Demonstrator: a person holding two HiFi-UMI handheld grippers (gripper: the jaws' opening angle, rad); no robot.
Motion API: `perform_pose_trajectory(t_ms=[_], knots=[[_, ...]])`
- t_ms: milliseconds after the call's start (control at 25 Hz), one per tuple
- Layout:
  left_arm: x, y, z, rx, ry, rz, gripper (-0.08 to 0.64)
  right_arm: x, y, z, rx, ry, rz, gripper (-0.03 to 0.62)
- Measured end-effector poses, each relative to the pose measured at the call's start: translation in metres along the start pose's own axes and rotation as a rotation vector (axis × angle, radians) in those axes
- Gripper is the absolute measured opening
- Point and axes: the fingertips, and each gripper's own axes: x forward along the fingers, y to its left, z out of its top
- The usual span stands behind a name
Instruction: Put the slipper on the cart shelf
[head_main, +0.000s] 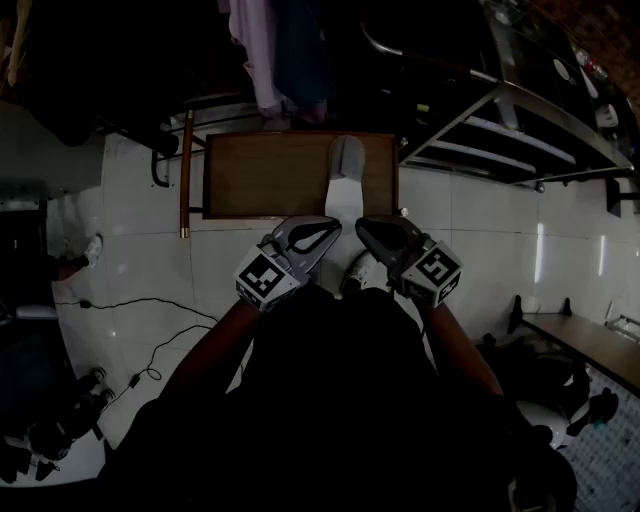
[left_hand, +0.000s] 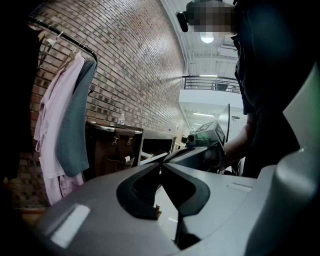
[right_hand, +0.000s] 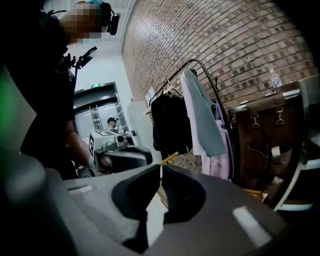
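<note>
Head view looks steeply down in dim light. At the far left a black cable (head_main: 150, 300) trails over the white tiled floor (head_main: 230, 260). Next comes the cart shelf (head_main: 260, 175), a brown wooden board. The slipper (head_main: 346, 172) lies on its right end, with the grey toe pointing away from the person and the pale sole reaching the near edge. Just this side of the board the left gripper (head_main: 328, 228) and the right gripper (head_main: 366, 228) are held side by side. Their tips angle toward each other, close to the slipper's near end. Left gripper view shows its fingers (left_hand: 140, 190) pressed together at the tips with nothing between them. Beyond them a pink robe (left_hand: 50, 125) and a grey garment (left_hand: 75, 125) hang against the brick wall (left_hand: 135, 65). Right gripper view shows that gripper's fingers (right_hand: 185, 192) pressed together too, and empty. Farthest right in the head view, a metal rack (head_main: 530, 105) stands beside the cart.
</note>
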Motion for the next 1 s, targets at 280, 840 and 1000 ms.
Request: perform_pose_trajectory(t_ms=[280,840,1000], knots=[[0.007,0.007,-0.008,-0.004,0.014,0.0,0.014,0.003,-0.03,-0.038,0.062,0.046,-0.029,0.005],[0.026,0.023,-0.056,-0.074,0.113,-0.022,0.014,0.034,-0.126,-0.168,0.36,0.216,-0.183,0.056],[0.033,0.026,-0.059,-0.079,0.119,-0.031,0.014,0.045,-0.153,-0.214,0.488,0.278,-0.246,0.128]])
